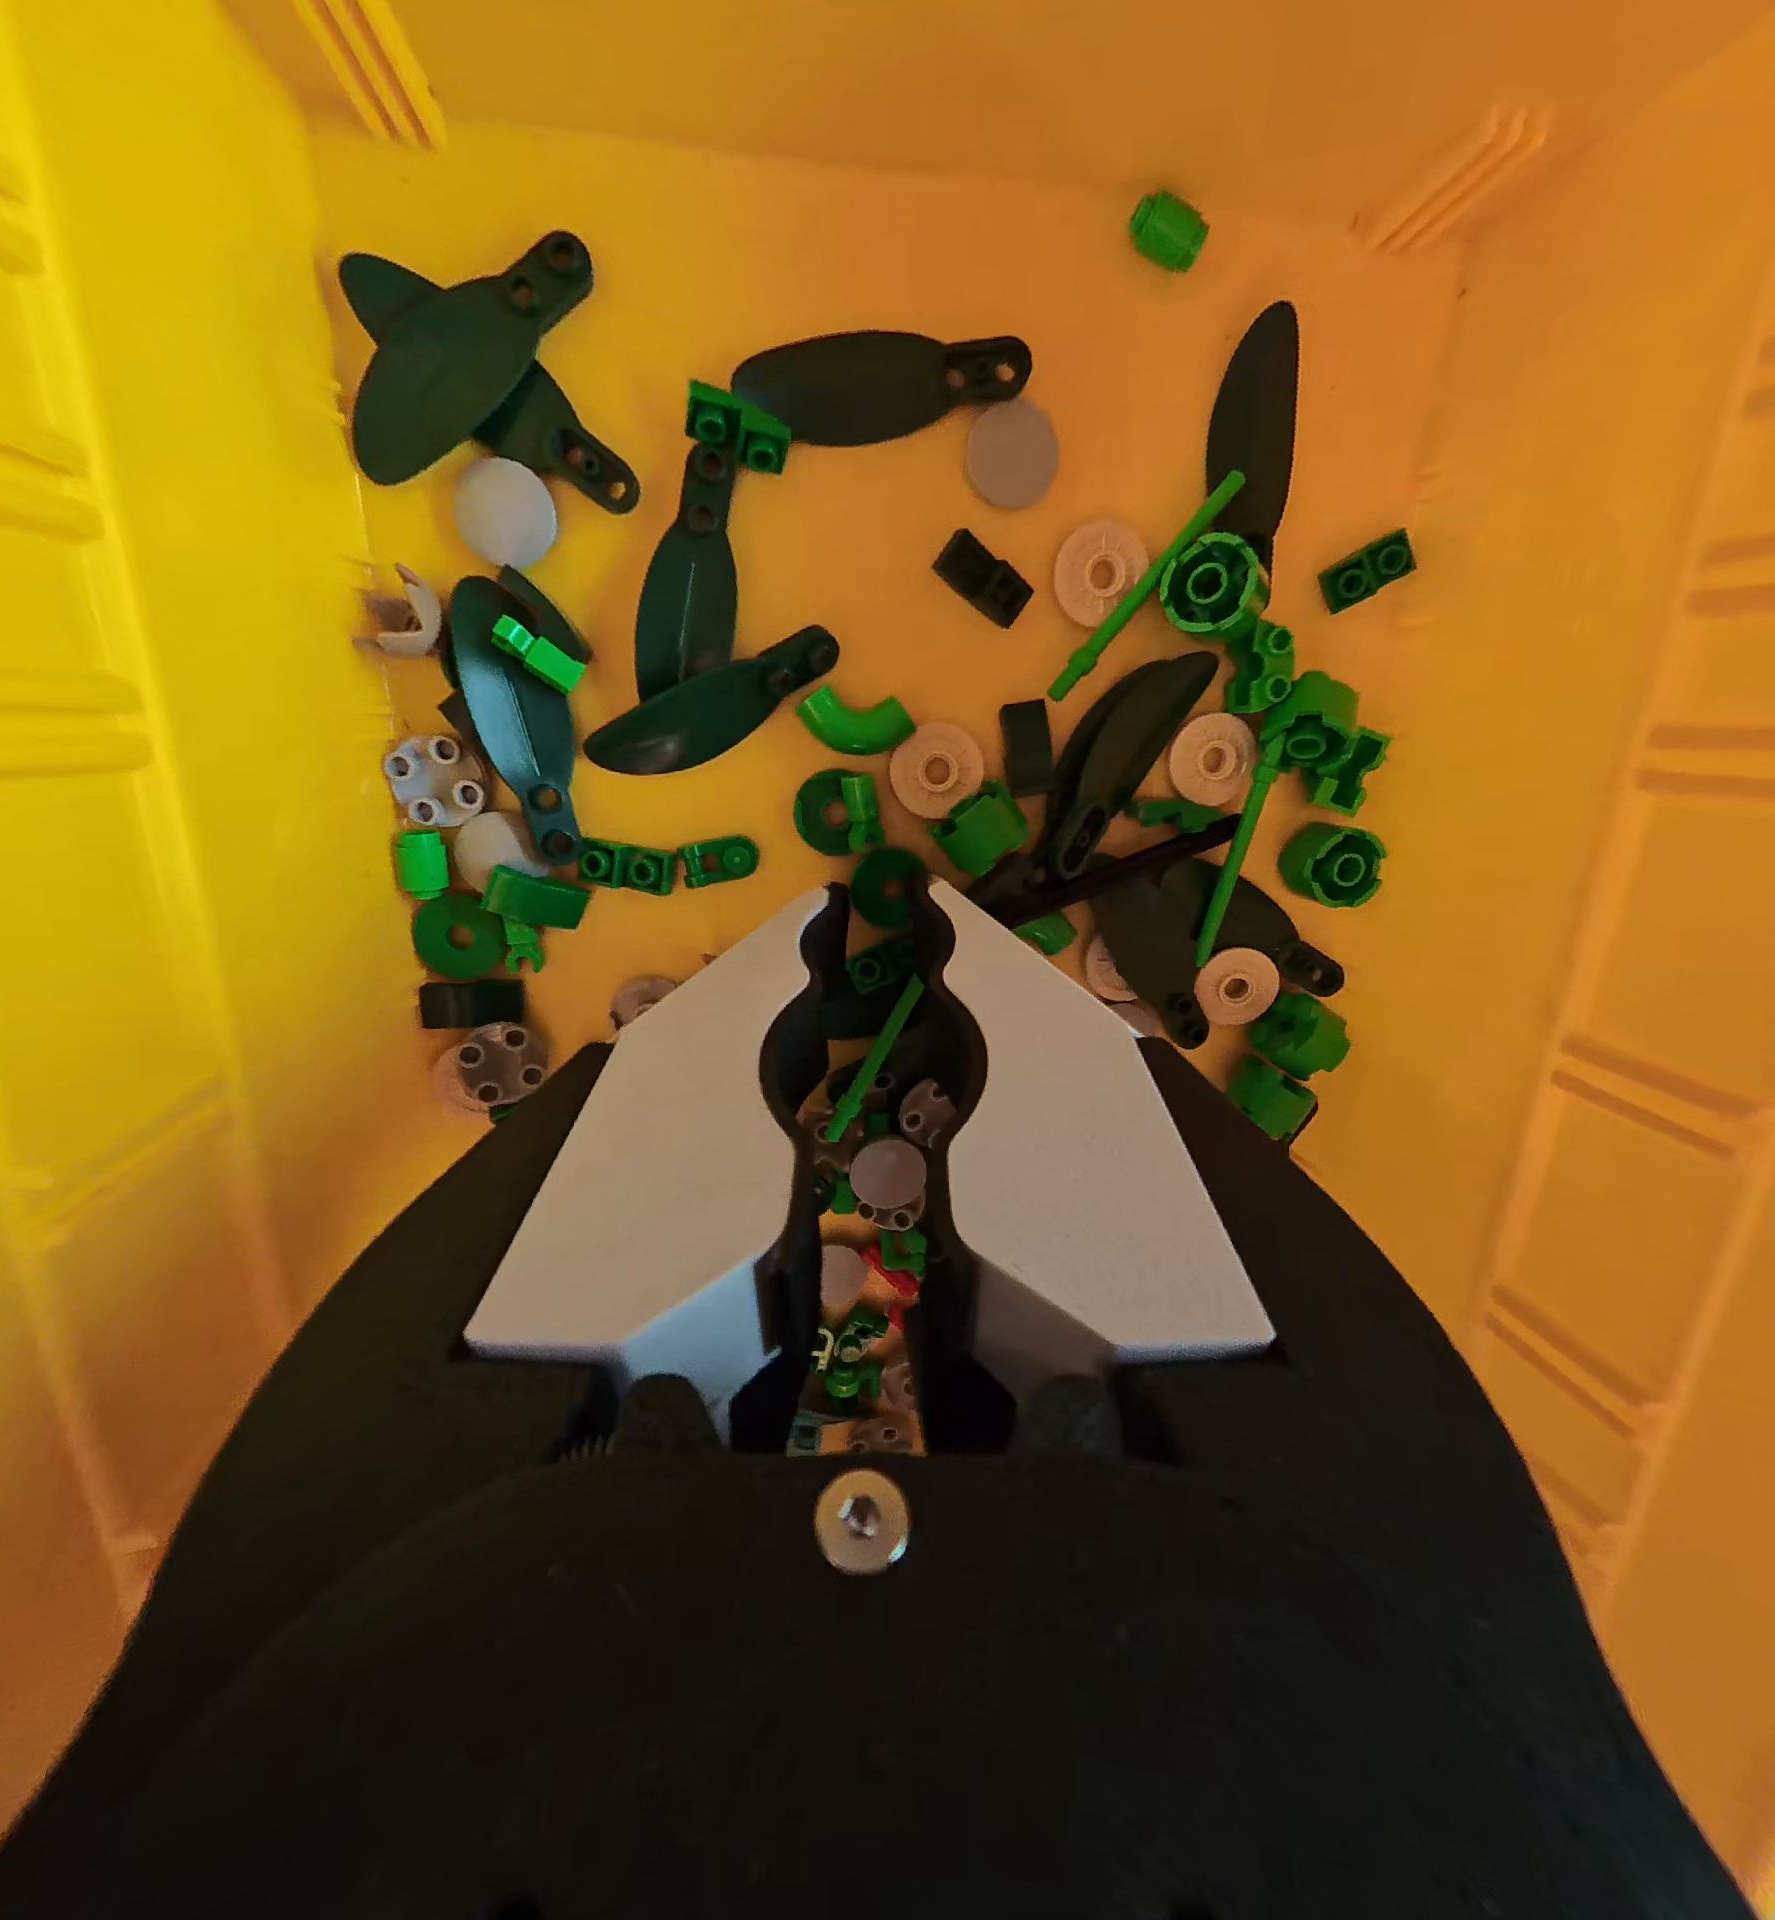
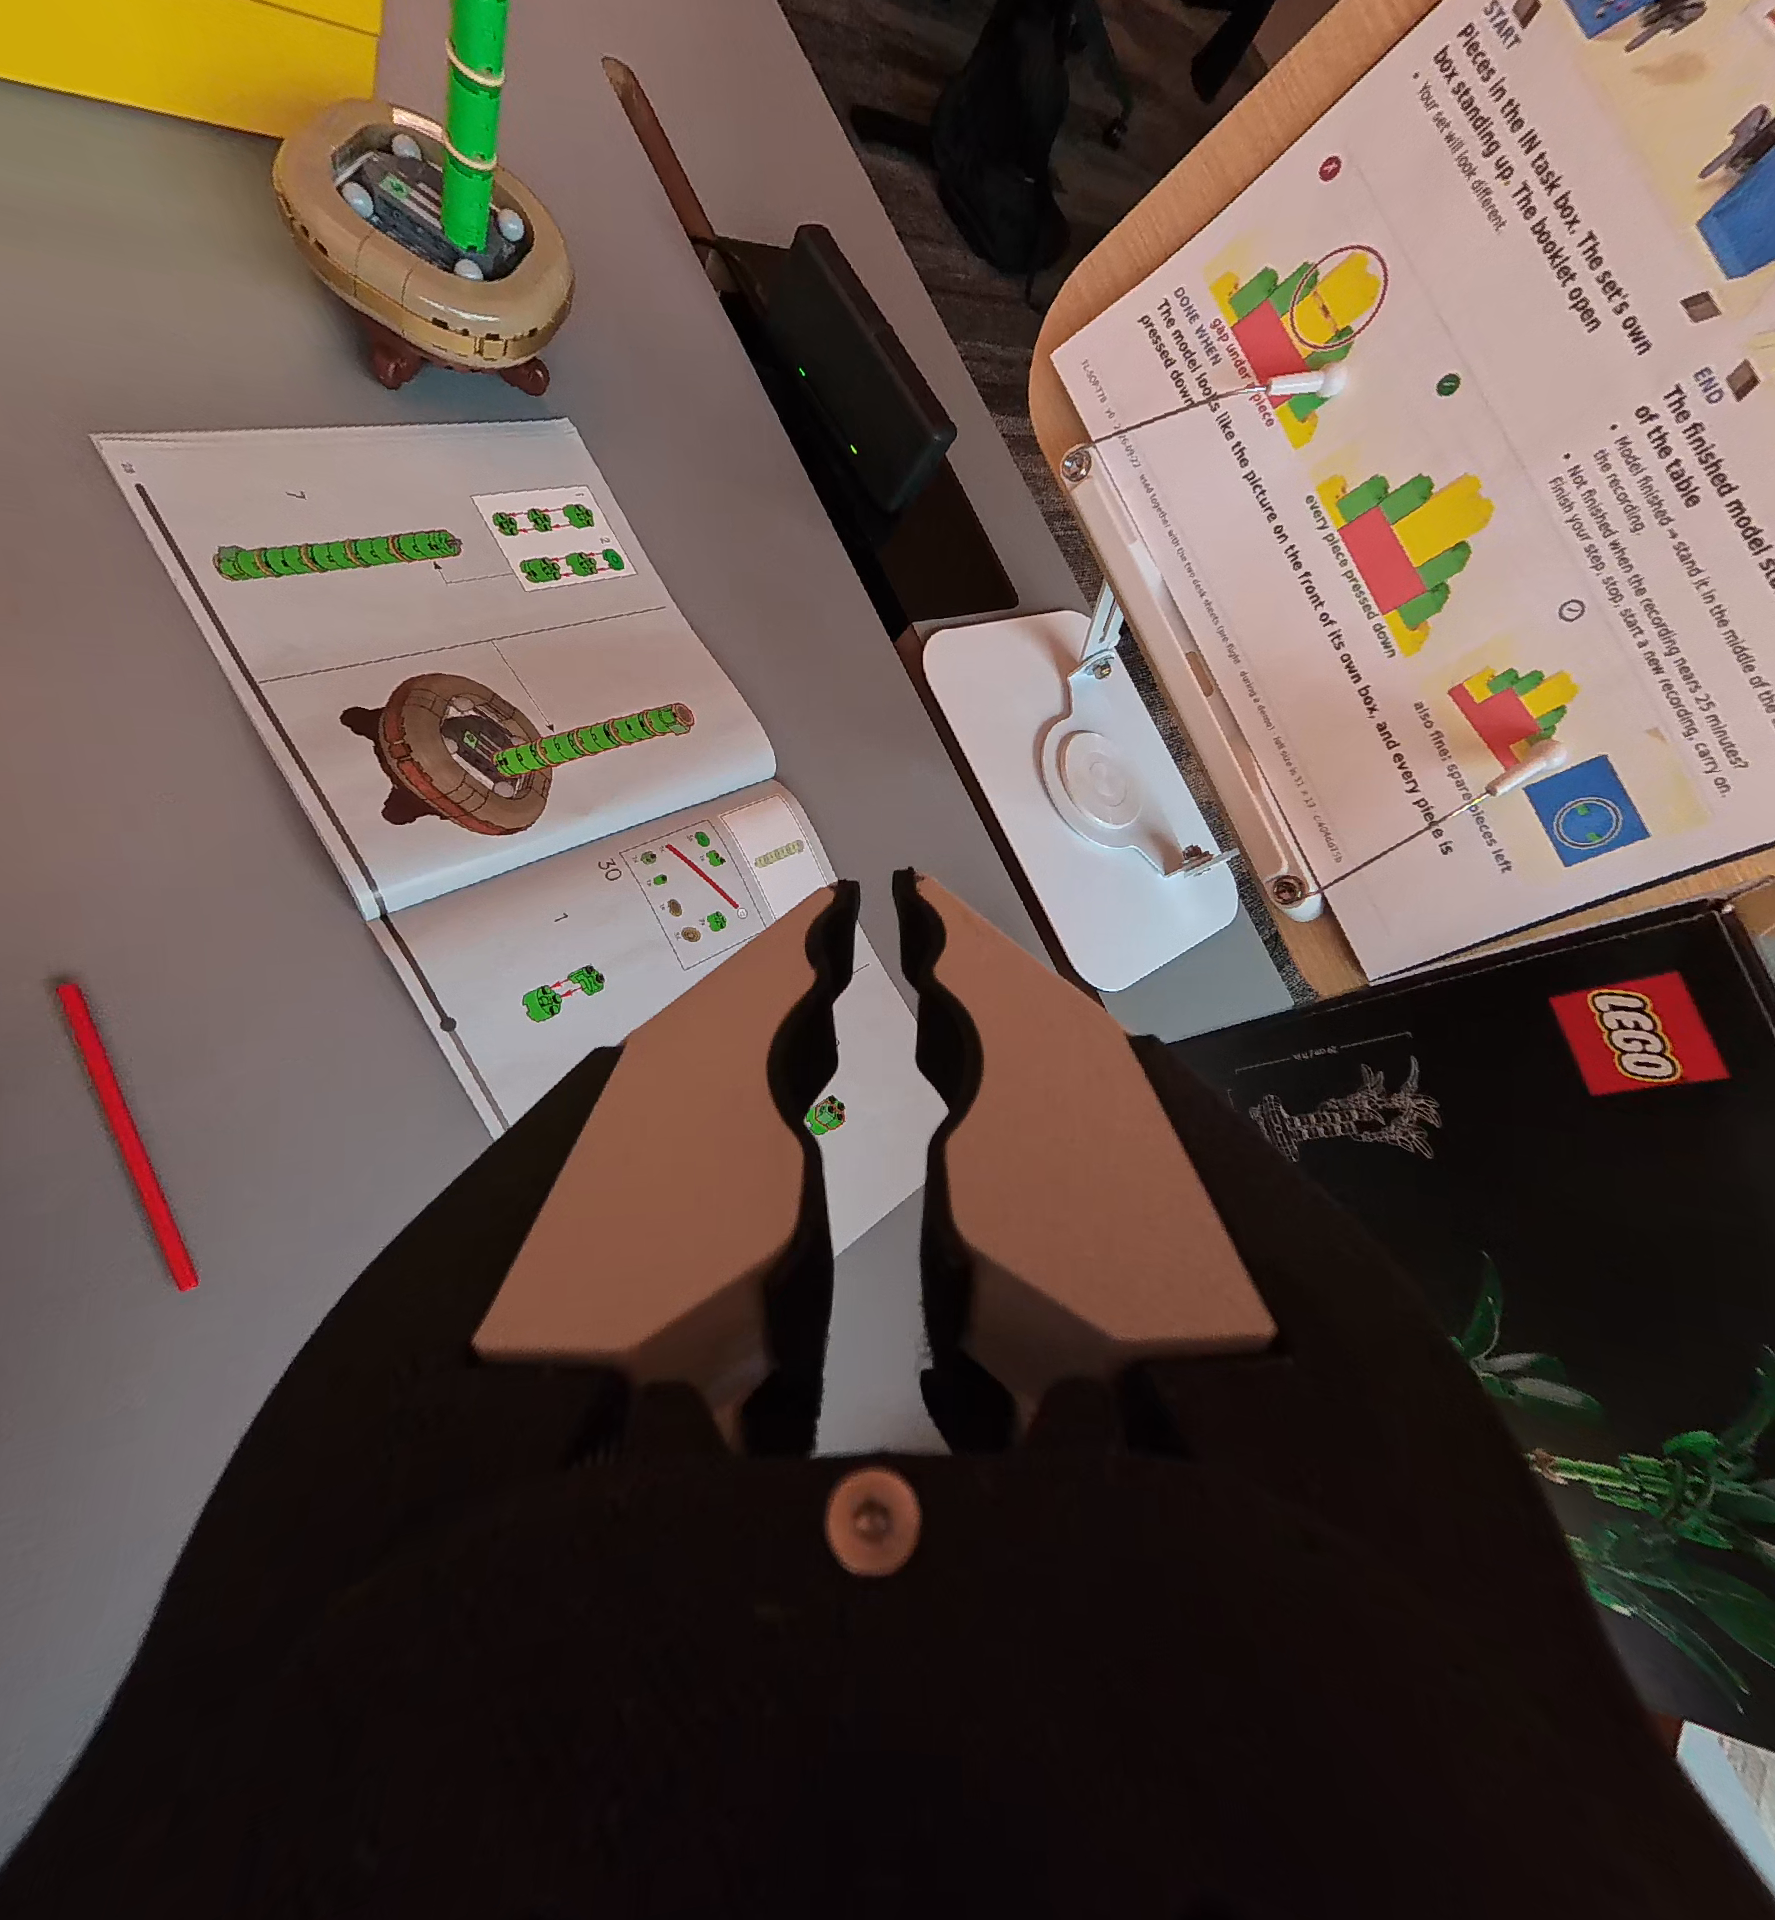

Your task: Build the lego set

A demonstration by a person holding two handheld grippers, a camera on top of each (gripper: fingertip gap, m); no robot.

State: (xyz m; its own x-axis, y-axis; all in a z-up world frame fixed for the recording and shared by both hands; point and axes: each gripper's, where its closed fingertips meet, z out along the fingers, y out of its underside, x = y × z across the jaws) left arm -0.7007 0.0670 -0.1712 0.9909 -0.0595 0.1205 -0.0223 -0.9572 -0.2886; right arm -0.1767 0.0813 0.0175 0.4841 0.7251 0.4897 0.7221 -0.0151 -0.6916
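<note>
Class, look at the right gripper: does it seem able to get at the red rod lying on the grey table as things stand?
Probably yes. The red rod lies alone on bare grey table, nothing on or against it. The right gripper hangs over the booklet, jaws slightly apart and empty.

Left gripper (image 1: 881, 902): black matte body, two pale wedge-shaped fingers (image 1: 696, 1122) with black scalloped inner pads, one silver hex screw (image 1: 861, 1524) at centre. Right gripper (image 2: 875, 894): identical build, fingers (image 2: 696, 1143) appearing tan.

Printed text: instruction sheet (image 2: 1485, 499), far right. Red logo: black box (image 2: 1485, 1299), near right. Step numbers: open booklet (image 2: 395, 665), left.
</note>
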